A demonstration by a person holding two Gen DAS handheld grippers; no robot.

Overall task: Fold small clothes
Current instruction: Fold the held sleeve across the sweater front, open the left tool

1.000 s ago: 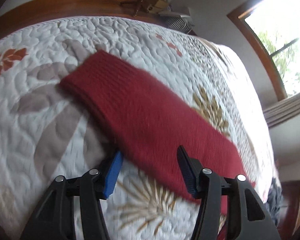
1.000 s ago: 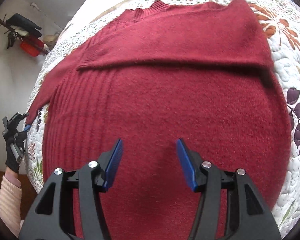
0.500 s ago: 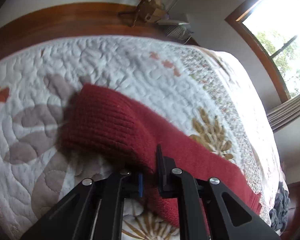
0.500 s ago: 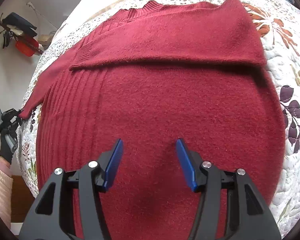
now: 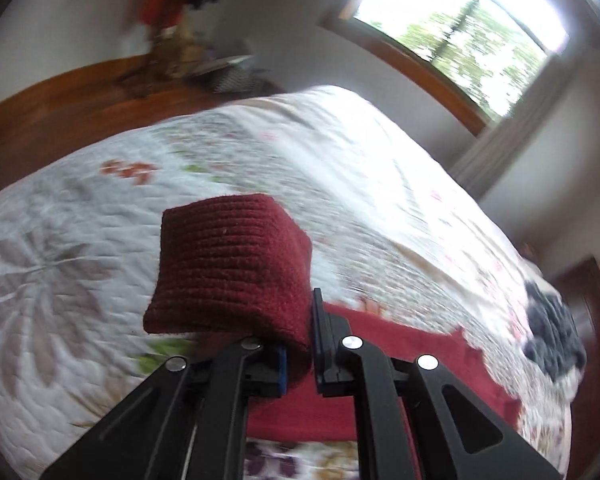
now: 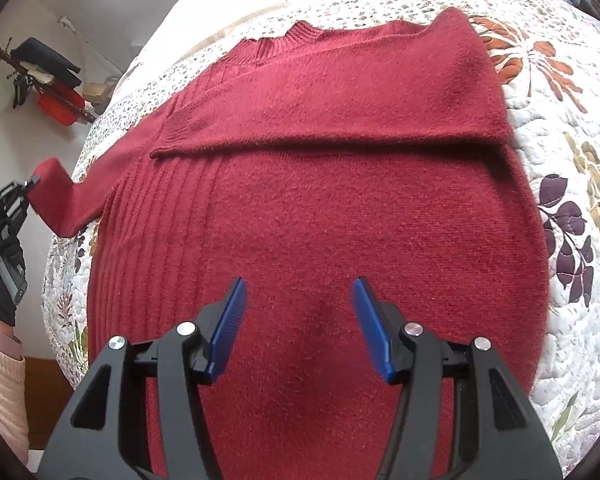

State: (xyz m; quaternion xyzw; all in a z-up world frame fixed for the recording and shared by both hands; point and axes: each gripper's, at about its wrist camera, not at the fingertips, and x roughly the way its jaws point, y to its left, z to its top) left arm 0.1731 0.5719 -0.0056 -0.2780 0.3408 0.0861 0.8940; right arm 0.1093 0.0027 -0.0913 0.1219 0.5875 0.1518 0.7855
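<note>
A dark red knit sweater [image 6: 340, 220] lies flat on a quilted bedspread [image 6: 572, 168], one sleeve folded across its chest. My left gripper [image 5: 300, 344] is shut on the ribbed cuff [image 5: 232, 268] of the other sleeve and holds it lifted off the bed; the rest of the sweater [image 5: 400, 360] shows behind the fingers. In the right wrist view that same sleeve [image 6: 60, 196] hangs raised at the left edge, with the left gripper [image 6: 28, 188] pinching its end. My right gripper [image 6: 300, 312] hovers open over the sweater's lower body, nothing between its blue pads.
A dark grey garment [image 5: 552, 340] lies at the bed's far side. A window [image 5: 460, 28] and wooden floor [image 5: 60, 108] lie beyond the bed. A coat stand with red and black items [image 6: 48, 80] stands by the wall. A gloved hand in a pink sleeve [image 6: 2, 292] holds the left gripper.
My left gripper closed on the sleeve cuff and lifted it off the quilt, swinging toward the sweater's body. The right gripper stayed open over the sweater, nearly still.
</note>
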